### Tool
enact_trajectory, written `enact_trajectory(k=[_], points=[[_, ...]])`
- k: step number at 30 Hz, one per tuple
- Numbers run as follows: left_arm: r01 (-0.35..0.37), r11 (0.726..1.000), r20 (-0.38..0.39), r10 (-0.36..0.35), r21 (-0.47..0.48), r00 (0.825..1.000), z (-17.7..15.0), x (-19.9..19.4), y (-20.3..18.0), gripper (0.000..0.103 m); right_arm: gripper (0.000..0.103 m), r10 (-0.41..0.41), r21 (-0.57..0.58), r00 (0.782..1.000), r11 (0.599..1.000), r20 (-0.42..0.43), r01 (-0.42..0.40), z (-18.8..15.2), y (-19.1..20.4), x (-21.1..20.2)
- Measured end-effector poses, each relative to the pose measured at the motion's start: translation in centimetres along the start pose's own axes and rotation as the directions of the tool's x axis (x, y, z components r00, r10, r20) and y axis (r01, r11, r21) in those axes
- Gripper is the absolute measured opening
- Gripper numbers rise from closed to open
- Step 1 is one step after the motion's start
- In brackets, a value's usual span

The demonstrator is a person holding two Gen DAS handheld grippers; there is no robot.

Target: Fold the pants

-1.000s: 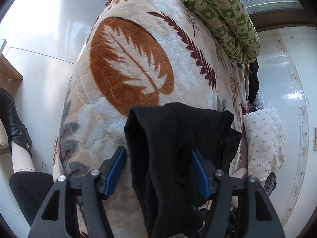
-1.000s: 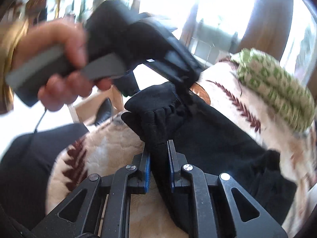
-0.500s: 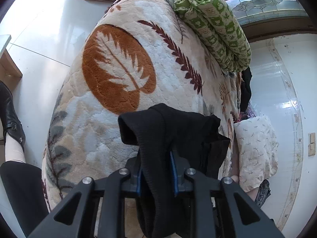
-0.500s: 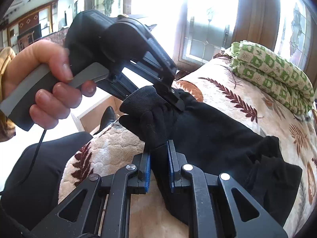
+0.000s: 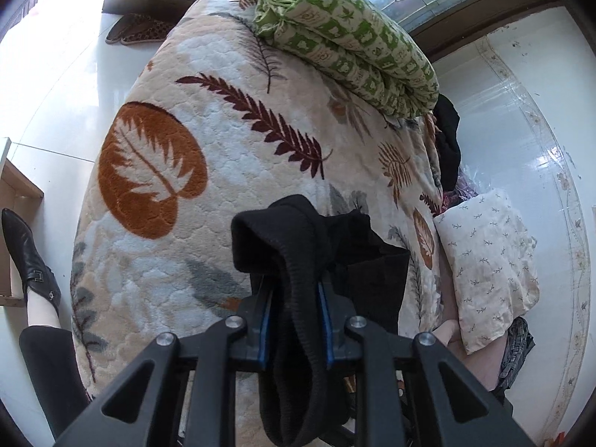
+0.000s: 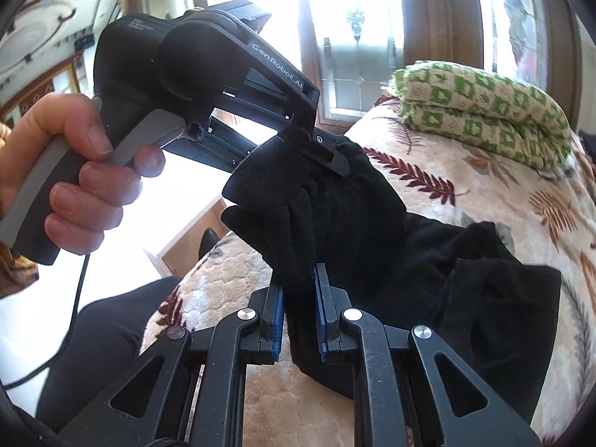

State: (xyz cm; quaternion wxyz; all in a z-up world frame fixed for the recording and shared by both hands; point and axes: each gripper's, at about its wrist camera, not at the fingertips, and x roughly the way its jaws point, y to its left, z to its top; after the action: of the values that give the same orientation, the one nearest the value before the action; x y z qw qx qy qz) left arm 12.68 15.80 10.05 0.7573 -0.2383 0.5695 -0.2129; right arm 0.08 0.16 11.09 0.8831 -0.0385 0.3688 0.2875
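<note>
The black pants [image 5: 298,260] hang bunched over a bed with a cream leaf-print blanket [image 5: 223,149]. My left gripper [image 5: 294,320] is shut on a ribbed black edge of the pants and holds it above the bed's near end. My right gripper [image 6: 300,316] is shut on another fold of the pants [image 6: 372,231] close beside it. The left gripper's body [image 6: 208,74], held in a hand, shows in the right wrist view with its tip [image 6: 327,152] pinching the same bunch. The rest of the pants trails right over the blanket [image 6: 503,298].
A rolled green-and-cream quilt [image 5: 346,41] lies at the far end of the bed. A white patterned pillow [image 5: 488,268] and dark clothing [image 5: 447,141] sit at the bed's right side. A black boot [image 5: 29,260] and wooden furniture [image 5: 15,186] are on the left floor.
My left gripper has closed on the pants edge and lifted away from the bed. My right gripper has stayed shut on its fold.
</note>
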Motion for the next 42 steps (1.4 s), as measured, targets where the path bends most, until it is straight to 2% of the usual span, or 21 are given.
enact_trajectory(k=[14,26,30,37,42], points=[[-0.090,0.991,-0.038,0.094,0.102,0.995,0.1,3.1,-7.3,0.023,0.013,0.026,0.174,0.998,0.984,0.056,-0.036,-1.3,-4.7,-2.9],[-0.173,0.968,-0.067,0.188,0.182,0.980,-0.2,7.6,-13.4,0.023,0.013,0.056,0.362,0.994,0.928,0.094,-0.086,-2.9,-10.1,-4.9],[-0.208,0.952,-0.081,0.231,0.226,0.970,-0.8,10.7,-16.1,0.023,0.013,0.053,0.460,0.994,0.883,0.095,-0.091,-4.3,-12.9,-5.7],[-0.259,0.919,-0.106,0.301,0.299,0.948,-1.9,16.7,-19.1,0.028,0.014,0.041,0.666,0.997,0.742,0.067,-0.075,-8.8,-18.5,-5.4],[-0.247,0.912,-0.116,0.298,0.328,0.948,-3.0,19.7,-19.7,0.034,0.015,0.055,0.747,0.998,0.661,0.041,-0.067,-11.5,-20.4,-4.1]])
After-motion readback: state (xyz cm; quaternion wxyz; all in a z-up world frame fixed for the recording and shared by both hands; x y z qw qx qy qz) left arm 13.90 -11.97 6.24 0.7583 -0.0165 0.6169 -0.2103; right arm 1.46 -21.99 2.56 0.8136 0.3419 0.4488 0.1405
